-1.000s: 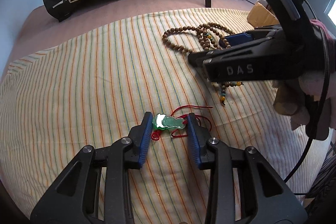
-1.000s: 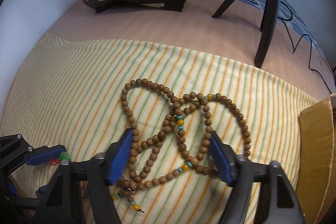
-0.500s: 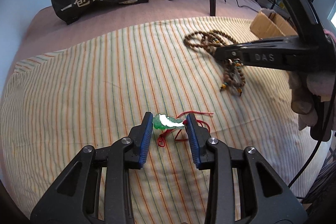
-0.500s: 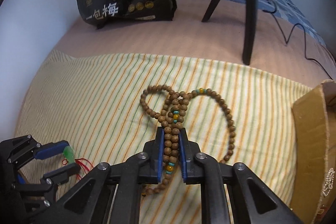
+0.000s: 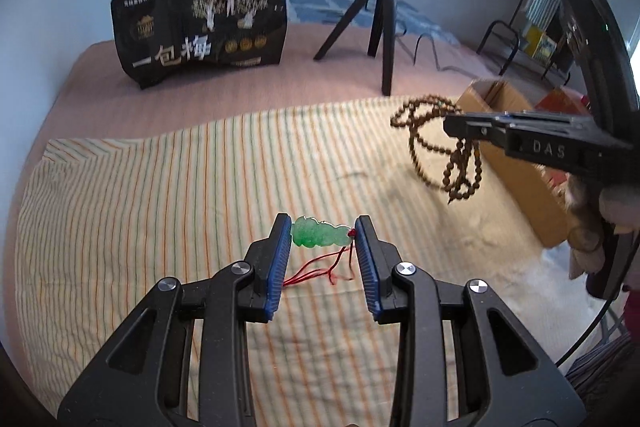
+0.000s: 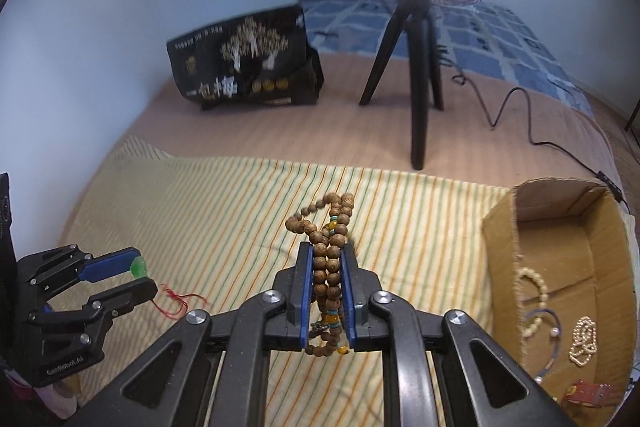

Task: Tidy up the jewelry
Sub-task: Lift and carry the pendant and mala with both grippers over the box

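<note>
One striped cloth [image 5: 160,211] covers the near part of the bed and serves as landmark; one black snack bag [image 5: 204,31] and one black tripod [image 5: 380,11] stand beyond its far edge, and one open cardboard box [image 6: 560,267] sits at its right edge. Two grippers, two loose jewelry pieces. Inside the box, approx. four items: two pale bead strands, one thin blue loop, one red-brown piece at the near wall; exact count cannot be told. R gripper [image 6: 326,291]: jaws nearly closed, clamping a bundle of the wooden bead necklace [image 6: 332,267], several strands pinched between the blue pads; a loop sticks up past the fingertips and the rest dangles below, clear of the cloth. In the left wrist view the same necklace [image 5: 448,155] hangs from the R gripper [image 5: 460,129] above the cloth's right part, in front of the box, w/ the tool held roughly level and pointing left. L gripper [image 5: 322,227]: jaws part-open, holding the green jade pendant [image 5: 318,233] endwise between the fingertips, each end touching a pad. Its red cord [image 5: 320,269] trails down from the pendant's right end onto the cloth's near-centre. The right wrist view shows the L gripper [image 6: 138,275] low over the cloth's left part, fingers pointing right.
</note>
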The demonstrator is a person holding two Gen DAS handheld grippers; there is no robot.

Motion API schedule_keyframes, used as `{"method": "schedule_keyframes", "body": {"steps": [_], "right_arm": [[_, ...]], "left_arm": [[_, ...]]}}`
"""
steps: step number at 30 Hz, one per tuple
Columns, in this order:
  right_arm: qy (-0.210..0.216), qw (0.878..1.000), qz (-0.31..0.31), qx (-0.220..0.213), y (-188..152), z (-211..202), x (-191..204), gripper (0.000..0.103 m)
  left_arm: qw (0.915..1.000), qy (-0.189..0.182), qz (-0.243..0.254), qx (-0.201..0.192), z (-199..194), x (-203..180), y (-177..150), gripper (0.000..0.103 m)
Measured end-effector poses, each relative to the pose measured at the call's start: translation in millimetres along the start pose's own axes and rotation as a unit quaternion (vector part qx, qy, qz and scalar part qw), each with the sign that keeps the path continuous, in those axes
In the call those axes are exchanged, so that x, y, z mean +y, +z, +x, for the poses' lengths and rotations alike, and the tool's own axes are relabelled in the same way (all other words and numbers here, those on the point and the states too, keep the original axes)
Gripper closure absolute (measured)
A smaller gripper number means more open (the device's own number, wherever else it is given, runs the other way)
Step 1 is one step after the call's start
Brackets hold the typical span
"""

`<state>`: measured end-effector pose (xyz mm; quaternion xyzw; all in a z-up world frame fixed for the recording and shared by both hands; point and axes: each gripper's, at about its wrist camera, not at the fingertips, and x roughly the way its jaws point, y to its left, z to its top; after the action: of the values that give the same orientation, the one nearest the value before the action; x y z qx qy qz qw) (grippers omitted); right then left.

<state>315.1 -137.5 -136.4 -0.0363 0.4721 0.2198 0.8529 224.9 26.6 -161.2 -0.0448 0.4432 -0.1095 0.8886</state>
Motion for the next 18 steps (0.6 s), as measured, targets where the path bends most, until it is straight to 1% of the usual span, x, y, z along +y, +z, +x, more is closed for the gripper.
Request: {"method": "schedule_keyframes", "body": {"steps": [3, 9, 13, 18], "right_arm": [[-0.003, 1.0, -0.001, -0.016, 0, -18, -6, 0.092], [-0.006, 0.999, -0.001, -0.047, 1, -57, -18, 0.092], [-0.017, 0.997, 0.0, -0.07, 0, -85, -33, 0.092], [-0.036, 0.995, 0.011, -0.088, -5, -109, -56, 0.092]], "left_arm": [[0.9998, -0.005, 0.004, -0.019, -11, -9, 6, 0.071], [0.9983, -0.027, 0.013, -0.05, -26, -35, 20, 0.071], [0.9965, -0.044, 0.022, -0.067, -33, -54, 30, 0.071], [0.994, -0.061, 0.039, -0.082, -37, -82, 38, 0.071]]}}
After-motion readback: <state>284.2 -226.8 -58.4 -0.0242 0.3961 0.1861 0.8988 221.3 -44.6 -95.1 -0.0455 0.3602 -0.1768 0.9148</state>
